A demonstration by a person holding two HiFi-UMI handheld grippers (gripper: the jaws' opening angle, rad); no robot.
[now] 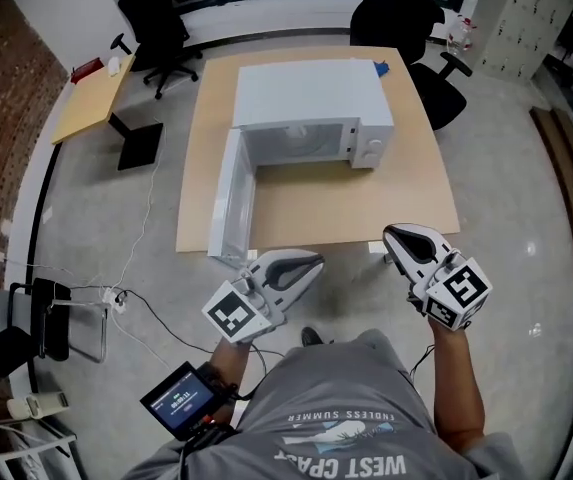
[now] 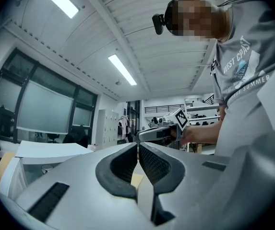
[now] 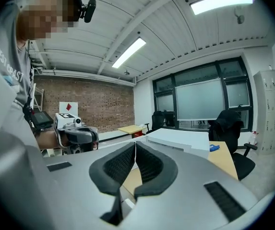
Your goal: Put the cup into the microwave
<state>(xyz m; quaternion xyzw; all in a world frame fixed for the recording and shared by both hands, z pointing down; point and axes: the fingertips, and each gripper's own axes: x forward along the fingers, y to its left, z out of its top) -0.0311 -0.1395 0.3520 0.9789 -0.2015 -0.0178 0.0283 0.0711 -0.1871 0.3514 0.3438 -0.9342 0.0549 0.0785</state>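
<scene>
The white microwave (image 1: pixel 311 108) stands at the back of the wooden table (image 1: pixel 346 208), its door (image 1: pixel 228 193) swung open toward me on the left. Inside the cavity I see a pale round shape (image 1: pixel 301 140); I cannot tell whether it is the cup. Both grippers hover off the table's front edge, close to my body. My left gripper (image 1: pixel 314 265) is shut with nothing between its jaws (image 2: pixel 137 145). My right gripper (image 1: pixel 391 234) is likewise shut and empty (image 3: pixel 135 145). Each gripper shows in the other's view: the right gripper (image 2: pixel 163 132), the left gripper (image 3: pixel 77 135).
A small blue item (image 1: pixel 381 68) lies at the table's back right corner. Black office chairs (image 1: pixel 161 28) (image 1: pixel 406 13) stand behind the table, and a smaller side table (image 1: pixel 96 93) is at the left. Cables (image 1: pixel 131 298) run across the floor. A screen device (image 1: pixel 181 400) is strapped to the left forearm.
</scene>
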